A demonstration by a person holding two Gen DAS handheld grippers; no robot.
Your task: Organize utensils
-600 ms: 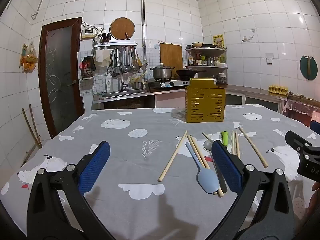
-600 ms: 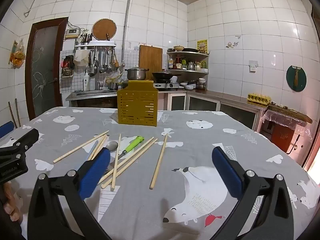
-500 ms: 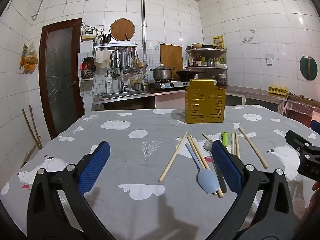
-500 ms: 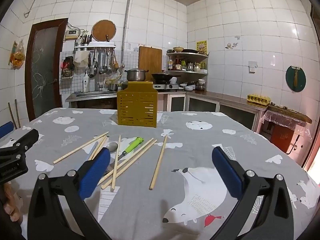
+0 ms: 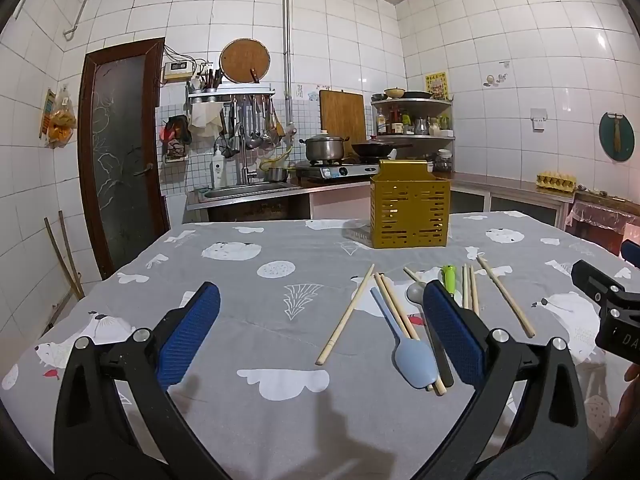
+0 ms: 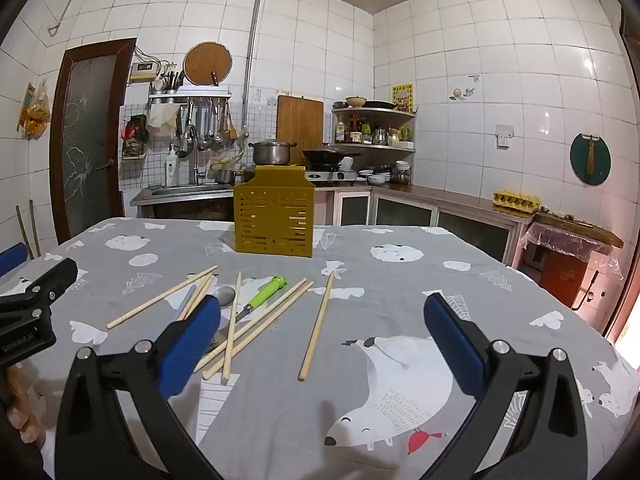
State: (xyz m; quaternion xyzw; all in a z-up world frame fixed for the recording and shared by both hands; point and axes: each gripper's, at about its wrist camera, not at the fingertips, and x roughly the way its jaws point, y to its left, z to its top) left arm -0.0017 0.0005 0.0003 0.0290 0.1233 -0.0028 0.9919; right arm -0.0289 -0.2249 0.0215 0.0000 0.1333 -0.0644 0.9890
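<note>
left tongs (image 5: 320, 332): spread wide, nothing held, hovered over bare counter (image 5: 248, 276) | chopsticks (image 5: 345, 316), blue spoon (image 5: 412, 356), green-handled knife (image 6: 262, 296): scattered flat mid-counter, awaiting sorting | yellow holder (image 6: 274, 222): stood upright behind them, seemingly as destination | right tongs (image 6: 322, 336): spread wide, nothing held

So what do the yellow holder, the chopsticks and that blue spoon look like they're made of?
Yellow holder: likely painted metal or hard plastic, matte, with punched slots. Chopsticks: pale, unvarnished-looking bamboo or wood. Blue spoon: probably silicone or plastic, given its smooth, dull surface.
</note>
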